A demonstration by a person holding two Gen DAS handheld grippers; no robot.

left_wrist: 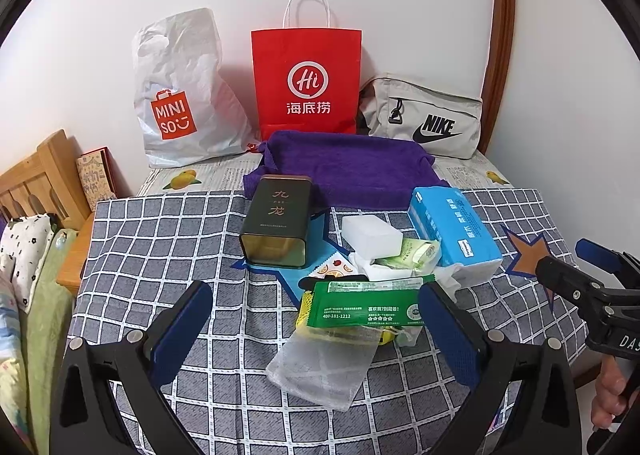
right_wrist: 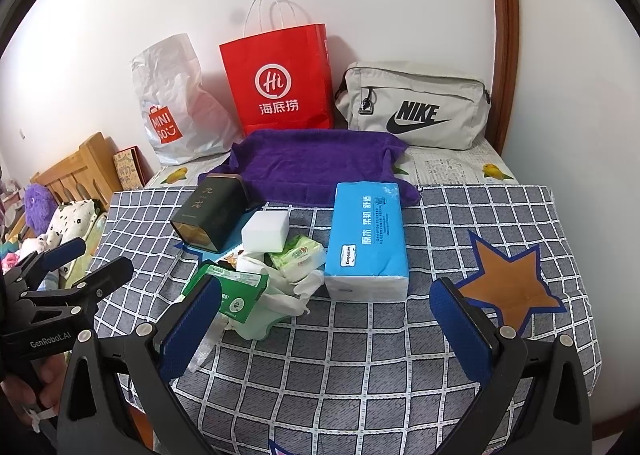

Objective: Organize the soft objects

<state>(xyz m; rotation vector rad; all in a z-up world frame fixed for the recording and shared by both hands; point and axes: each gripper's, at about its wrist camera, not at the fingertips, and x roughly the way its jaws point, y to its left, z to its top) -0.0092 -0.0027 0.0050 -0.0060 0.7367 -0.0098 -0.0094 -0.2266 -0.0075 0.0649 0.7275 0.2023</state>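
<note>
A pile of soft items lies mid-table on the checked cloth: a blue tissue pack [left_wrist: 454,231] [right_wrist: 366,239], a white sponge block [left_wrist: 372,235] [right_wrist: 266,231], a green wipes pouch [left_wrist: 370,305] [right_wrist: 236,293], a small pale-green tissue packet [left_wrist: 414,253] [right_wrist: 298,255], crumpled white tissue [right_wrist: 294,291] and a clear mesh bag [left_wrist: 324,365]. A purple towel [left_wrist: 348,167] [right_wrist: 316,163] lies behind them. My left gripper [left_wrist: 316,329] is open just in front of the green pouch. My right gripper [right_wrist: 326,329] is open, near the tissue pack, holding nothing.
A dark tea tin [left_wrist: 278,227] [right_wrist: 210,221] lies on its side left of the pile. Against the wall stand a white Miniso bag [left_wrist: 180,95], a red paper bag [left_wrist: 308,83] and a grey Nike pouch [left_wrist: 428,119]. A bed with a wooden headboard [left_wrist: 44,179] is at left.
</note>
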